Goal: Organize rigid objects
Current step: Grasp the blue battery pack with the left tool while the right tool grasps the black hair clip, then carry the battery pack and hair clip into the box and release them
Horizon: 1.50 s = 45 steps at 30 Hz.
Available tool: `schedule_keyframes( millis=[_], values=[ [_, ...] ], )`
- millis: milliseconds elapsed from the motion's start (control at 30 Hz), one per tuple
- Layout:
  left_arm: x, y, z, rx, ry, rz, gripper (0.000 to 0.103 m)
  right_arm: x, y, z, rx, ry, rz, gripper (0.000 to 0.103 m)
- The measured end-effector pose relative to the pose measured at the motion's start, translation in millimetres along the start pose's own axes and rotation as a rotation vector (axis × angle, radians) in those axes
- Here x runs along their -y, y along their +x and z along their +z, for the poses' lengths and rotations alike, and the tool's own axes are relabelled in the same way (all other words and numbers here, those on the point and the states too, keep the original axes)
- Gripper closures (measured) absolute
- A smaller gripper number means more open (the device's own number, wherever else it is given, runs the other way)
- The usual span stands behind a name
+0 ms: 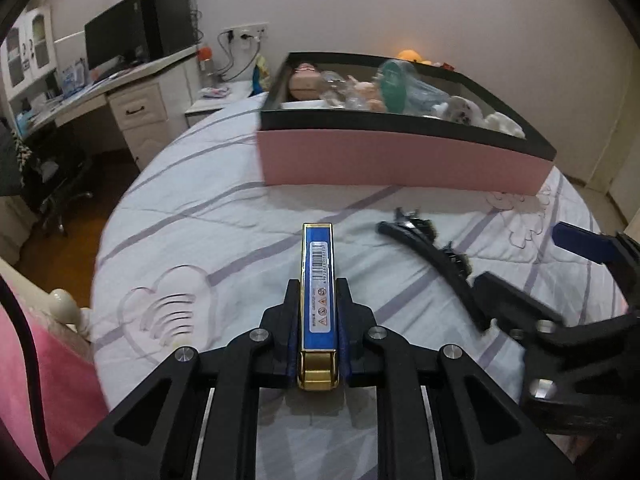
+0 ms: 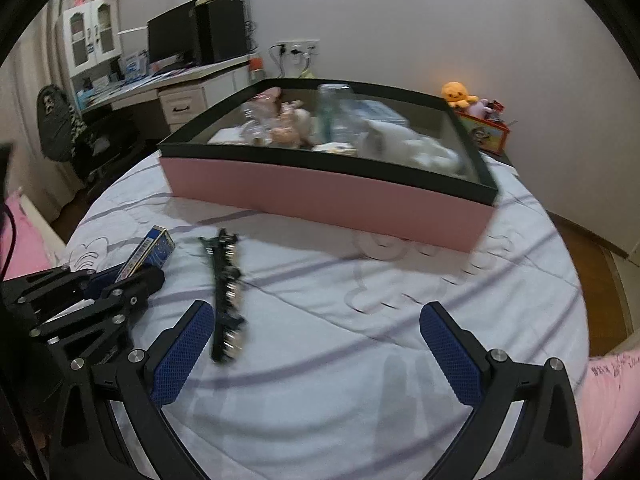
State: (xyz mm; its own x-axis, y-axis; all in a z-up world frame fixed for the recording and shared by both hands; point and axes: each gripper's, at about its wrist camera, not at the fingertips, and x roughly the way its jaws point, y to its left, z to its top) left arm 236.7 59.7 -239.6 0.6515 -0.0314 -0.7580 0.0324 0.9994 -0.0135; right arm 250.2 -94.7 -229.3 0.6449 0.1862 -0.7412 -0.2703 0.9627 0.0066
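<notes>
My left gripper (image 1: 318,292) is shut on a slim blue and gold box (image 1: 317,276) and holds it above the bed; the box also shows in the right wrist view (image 2: 150,252). A black hair clip (image 1: 432,256) lies on the quilt to its right, and in the right wrist view (image 2: 227,296) it lies just ahead of my right gripper's left finger. My right gripper (image 2: 316,344) is open and empty over the quilt. A pink box with a black rim (image 1: 400,160) (image 2: 328,196), holding toys and bottles, stands on the bed ahead.
The white quilt with purple stripes (image 2: 360,360) covers the bed. A desk with a monitor (image 1: 116,40) and an office chair (image 1: 52,184) stand at the left. A pink pillow (image 1: 36,360) lies at the near left. Plush toys (image 2: 460,96) sit at the back right.
</notes>
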Motion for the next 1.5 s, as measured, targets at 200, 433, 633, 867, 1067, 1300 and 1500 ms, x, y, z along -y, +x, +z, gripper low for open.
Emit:
schedule_keyframes(
  millis=[200, 433, 633, 867, 1067, 1300, 1500],
  values=[
    [-10.8, 0.0, -0.7, -0.004, -0.025, 0.004, 0.088, -23.1, 23.8, 8.4, -0.053, -0.045, 0.02, 0.017],
    [-2.9, 0.4, 5.8, 0.006, -0.005, -0.024, 0.088, -35.9, 29.7, 11.1, -0.07, -0.106, 0.069, 0.083],
    [12.3, -9.3, 26.2, 0.045, 0.028, -0.093, 0.088, -23.6, 18.7, 10.9, -0.033, -0.068, 0.104, 0.084],
    [35.2, -18.9, 83.4, 0.135, 0.096, -0.188, 0.087, 9.1, -20.8, 47.6, 0.107, -0.03, 0.088, 0.084],
    [51.1, 11.5, 136.8, 0.14, 0.145, -0.198, 0.088, 38.6, -3.6, 93.8, 0.153, 0.013, 0.052, 0.084],
    [50.3, 46.9, 155.3, 0.102, 0.134, -0.238, 0.088, 49.9, 45.7, 112.3, 0.095, 0.05, 0.061, 0.084],
    [52.2, 71.9, 167.9, 0.095, 0.136, -0.141, 0.088, 56.0, 51.9, 115.9, 0.112, 0.062, 0.047, 0.083]
  ],
)
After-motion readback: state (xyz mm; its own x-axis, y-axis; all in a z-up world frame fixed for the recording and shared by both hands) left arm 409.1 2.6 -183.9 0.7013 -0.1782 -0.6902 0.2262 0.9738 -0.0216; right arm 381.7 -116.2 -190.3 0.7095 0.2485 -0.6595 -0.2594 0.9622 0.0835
